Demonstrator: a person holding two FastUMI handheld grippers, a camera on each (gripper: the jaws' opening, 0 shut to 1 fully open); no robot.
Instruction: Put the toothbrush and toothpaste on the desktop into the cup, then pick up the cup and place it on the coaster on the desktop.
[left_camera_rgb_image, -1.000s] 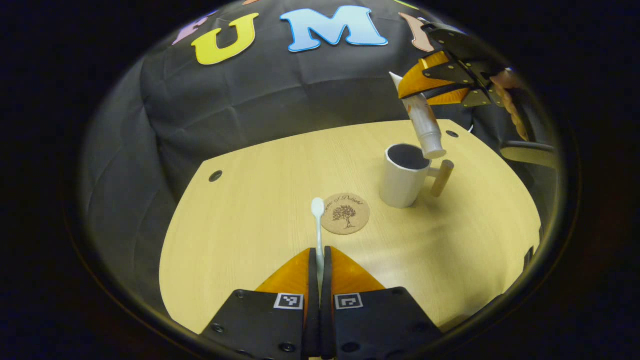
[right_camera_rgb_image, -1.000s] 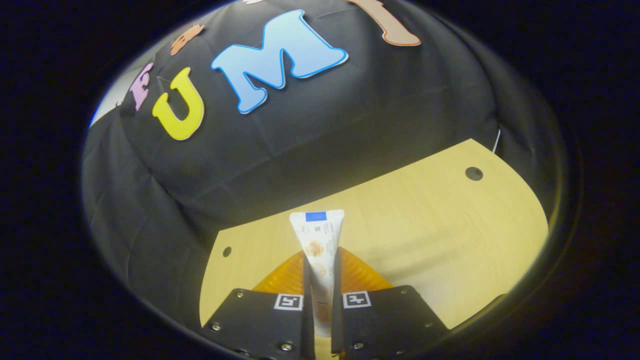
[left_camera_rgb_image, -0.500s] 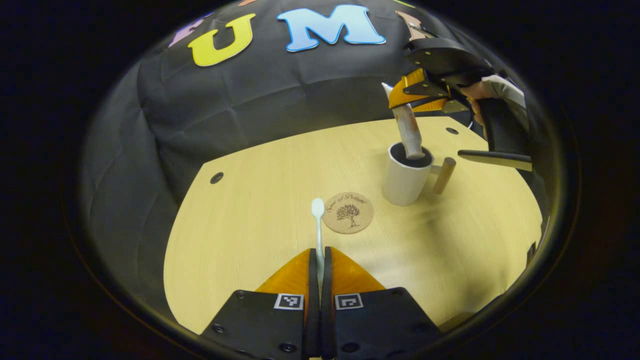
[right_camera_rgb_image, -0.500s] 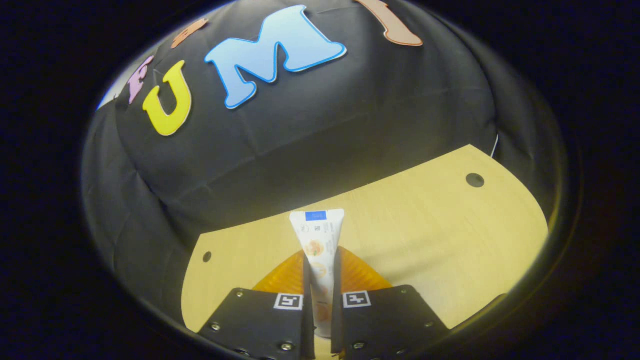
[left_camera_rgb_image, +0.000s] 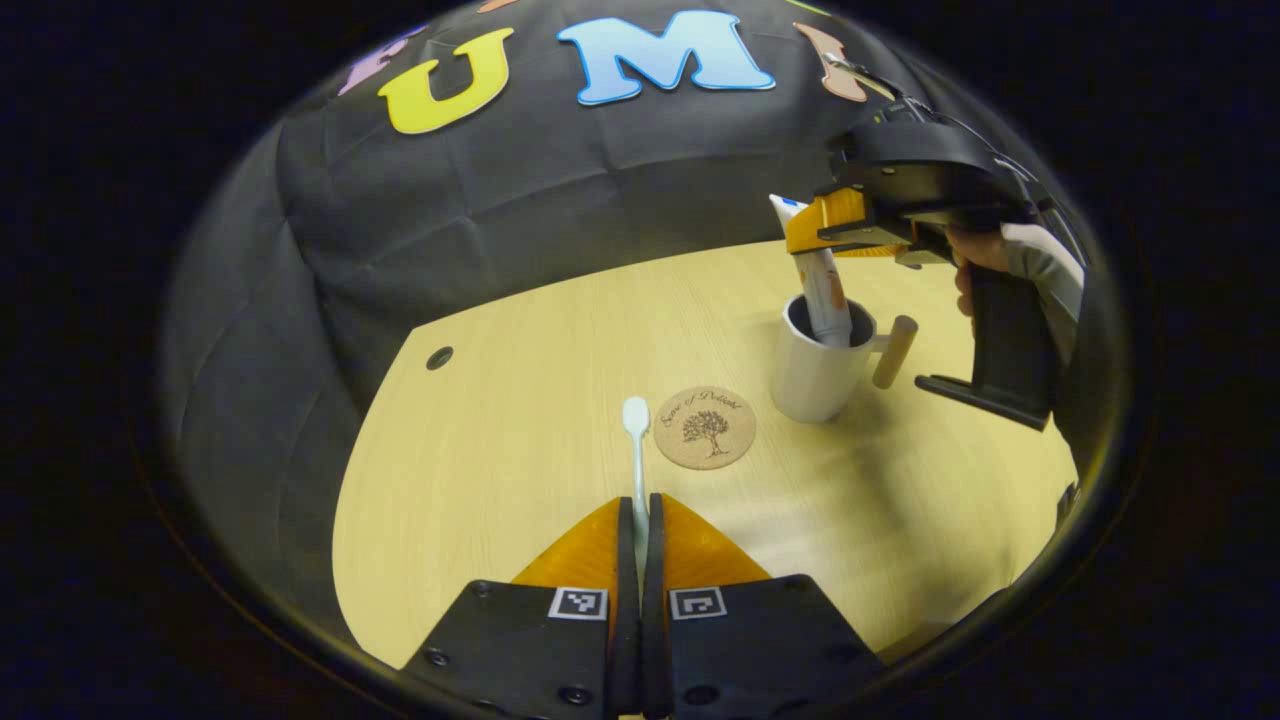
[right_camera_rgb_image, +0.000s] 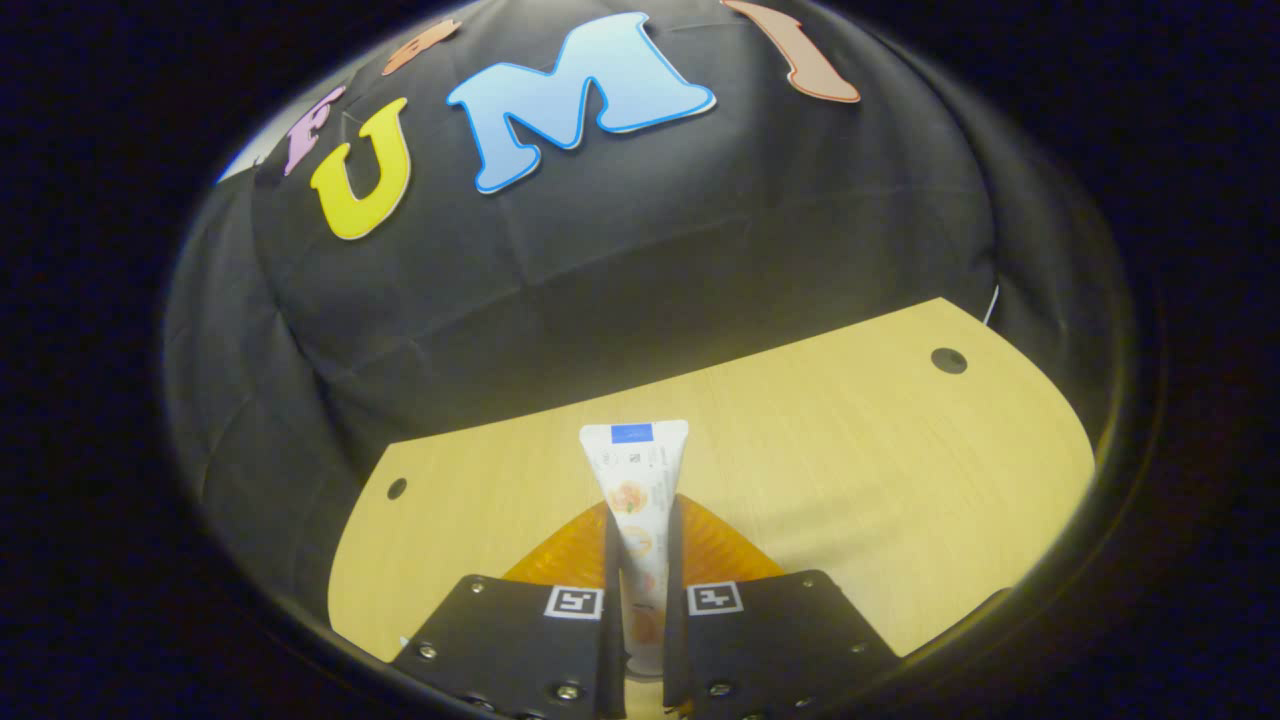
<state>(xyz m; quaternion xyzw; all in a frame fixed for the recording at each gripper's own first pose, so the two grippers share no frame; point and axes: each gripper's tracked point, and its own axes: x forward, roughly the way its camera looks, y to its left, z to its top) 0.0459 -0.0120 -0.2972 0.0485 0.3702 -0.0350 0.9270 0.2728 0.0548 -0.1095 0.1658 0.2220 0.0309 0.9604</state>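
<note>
White toothbrush (left_camera_rgb_image: 636, 455) is pinched in my left gripper (left_camera_rgb_image: 640, 530), above the desk (left_camera_rgb_image: 500, 470). Just beyond lies the cork coaster (left_camera_rgb_image: 705, 428). Farther off, my right gripper (left_camera_rgb_image: 835, 222) clamps the toothpaste (left_camera_rgb_image: 822, 290), its lower end down inside the white cup (left_camera_rgb_image: 812, 372).

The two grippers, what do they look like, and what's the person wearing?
Each pair of tongs, left and right, has slim black fingers backed by translucent orange wedges on black plates bearing square black-and-white markers. In the left gripper view, the right one shows a black pistol handle and thin cables on top; a light sleeve covers the wrist.
</note>
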